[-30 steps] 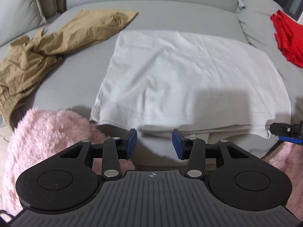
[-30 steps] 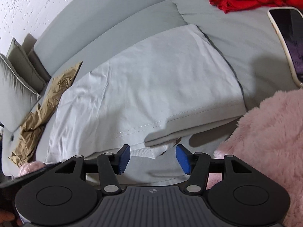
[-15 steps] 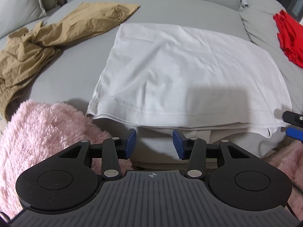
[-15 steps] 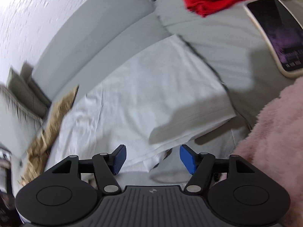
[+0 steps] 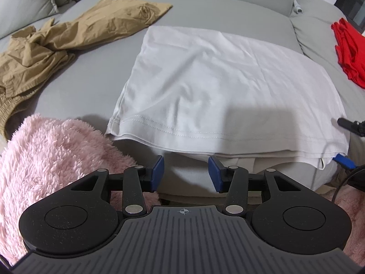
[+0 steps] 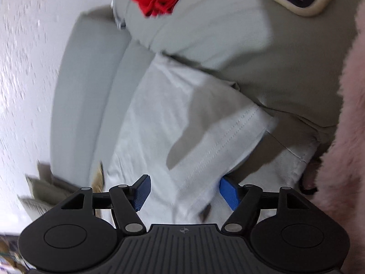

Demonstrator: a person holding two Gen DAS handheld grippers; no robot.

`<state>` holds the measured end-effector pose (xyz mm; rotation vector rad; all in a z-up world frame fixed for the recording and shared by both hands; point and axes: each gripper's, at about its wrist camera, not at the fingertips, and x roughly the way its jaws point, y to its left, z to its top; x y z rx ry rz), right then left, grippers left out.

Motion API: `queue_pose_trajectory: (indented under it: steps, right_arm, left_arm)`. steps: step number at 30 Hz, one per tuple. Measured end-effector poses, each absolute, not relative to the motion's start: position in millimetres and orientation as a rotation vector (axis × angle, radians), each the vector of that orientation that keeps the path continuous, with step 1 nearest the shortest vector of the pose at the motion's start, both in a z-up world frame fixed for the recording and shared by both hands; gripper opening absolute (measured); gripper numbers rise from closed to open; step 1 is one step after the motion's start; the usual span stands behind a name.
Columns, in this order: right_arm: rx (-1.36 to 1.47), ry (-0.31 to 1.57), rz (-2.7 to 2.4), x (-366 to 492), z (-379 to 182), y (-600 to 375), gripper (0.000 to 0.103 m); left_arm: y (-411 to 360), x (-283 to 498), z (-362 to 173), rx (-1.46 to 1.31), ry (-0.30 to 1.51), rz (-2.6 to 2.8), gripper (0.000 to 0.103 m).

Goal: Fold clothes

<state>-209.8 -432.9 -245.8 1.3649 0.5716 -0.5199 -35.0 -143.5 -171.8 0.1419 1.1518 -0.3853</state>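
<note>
Right wrist view: rolled sideways since a second ago, right gripper (image 6: 183, 193) spread wide, straddling white T-shirt (image 6: 159, 123) hem corner, ungripped. Left gripper (image 5: 186, 174) open, empty, just before hem; grasp looks imminent.

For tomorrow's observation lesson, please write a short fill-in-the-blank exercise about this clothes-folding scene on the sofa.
1. The folded shirt in the middle of the sofa is ____ in colour.
2. The crumpled trousers left of the shirt are ____.
3. The fluffy blanket at the sofa's front edge is ____.
4. The fingers of the left gripper are ____, holding nothing.

Missing words: white; tan; pink; open
</note>
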Motion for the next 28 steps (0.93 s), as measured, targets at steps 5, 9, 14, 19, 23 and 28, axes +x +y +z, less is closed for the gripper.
queue_pose_trajectory:
  steps: [5, 9, 14, 19, 23, 28]
  right_arm:
    - [1.357, 0.497, -0.56, -209.9, -248.2, -433.5, 0.065]
    - [1.299, 0.441, -0.599, -212.6, -249.2, -445.3, 0.058]
    - [1.317, 0.397, -0.567, -211.1, -262.7, -464.9, 0.06]
    - [1.326, 0.368, -0.506, -206.2, -272.0, -476.3, 0.063]
    - [1.309, 0.362, -0.476, -198.0, -278.6, -489.3, 0.056]
    - [1.278, 0.396, -0.502, -199.8, -282.7, -493.6, 0.027]
  left_arm:
    - [-144.1, -34.9, -171.7, 0.146, 1.155, -0.38, 0.049]
    - [-142.3, -34.9, -171.5, 0.144, 1.156, -0.379, 0.049]
    - [-144.8, -34.7, -173.2, 0.157, 1.162, -0.372, 0.049]
    - [-147.4, -34.4, -175.0, 0.17, 1.168, -0.366, 0.049]
    - [-147.2, -33.2, -176.9, 0.183, 1.179, -0.37, 0.049]
    - [-145.6, -31.3, -177.8, 0.172, 1.185, -0.365, 0.049]
